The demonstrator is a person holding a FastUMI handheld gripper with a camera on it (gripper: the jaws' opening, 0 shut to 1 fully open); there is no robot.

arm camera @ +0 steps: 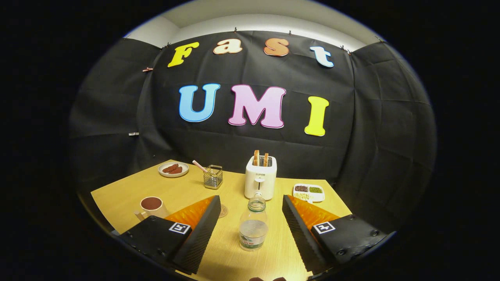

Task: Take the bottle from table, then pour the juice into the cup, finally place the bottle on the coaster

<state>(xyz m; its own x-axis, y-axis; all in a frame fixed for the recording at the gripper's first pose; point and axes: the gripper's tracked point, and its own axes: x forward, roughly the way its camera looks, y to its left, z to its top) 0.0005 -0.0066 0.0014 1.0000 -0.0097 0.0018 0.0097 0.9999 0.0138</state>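
A clear plastic bottle with no cap stands upright on the wooden table, holding a little clear liquid. It sits between my two fingers, touched by neither. My gripper is open wide. A cream mug with a dark inside stands just beyond the left finger. A small round coaster peeks out past the left finger's tip, partly hidden by it.
A white toaster with two slices stands right behind the bottle. Further back are a wire holder with a stick, a plate of brown food and a divided dish of grains on the right.
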